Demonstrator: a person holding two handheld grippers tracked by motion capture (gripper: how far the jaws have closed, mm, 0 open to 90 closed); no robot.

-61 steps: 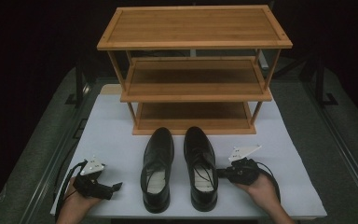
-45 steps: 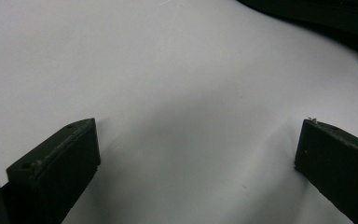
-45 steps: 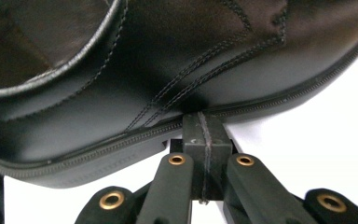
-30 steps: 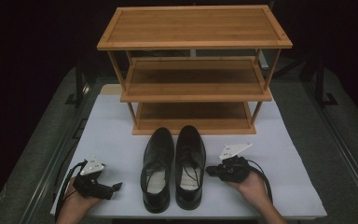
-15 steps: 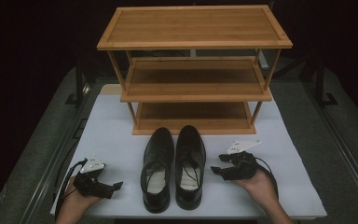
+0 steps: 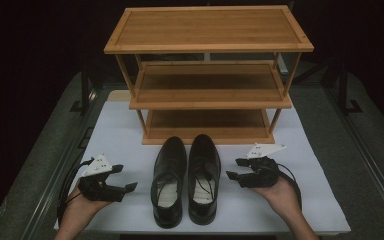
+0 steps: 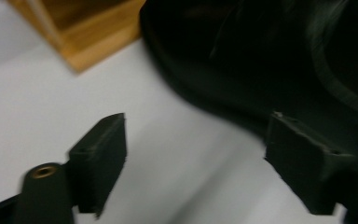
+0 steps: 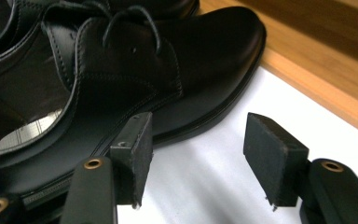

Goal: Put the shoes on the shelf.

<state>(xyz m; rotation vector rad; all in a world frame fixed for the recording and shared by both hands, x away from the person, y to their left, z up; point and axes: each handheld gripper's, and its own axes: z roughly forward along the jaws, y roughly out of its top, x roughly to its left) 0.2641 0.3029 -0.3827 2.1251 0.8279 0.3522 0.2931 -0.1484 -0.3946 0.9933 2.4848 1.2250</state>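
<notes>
1. The left hand-held gripper is released, jaws just narrowing with nothing between them, beside the left shoe.
2. The right hand-held gripper is released, near the right shoe.
3. Both shoes stand together on the desk before the rack, seemingly touching.

We are reading no words, brands, numbers or signs anywhere at this moment. We are looking over the two black shoes, the wooden rack and the white sheet on the table, and nothing on them is showing lettering. In the right gripper view the insole is showing a faint checked pattern, too blurred for us to be making out any writing.
</notes>
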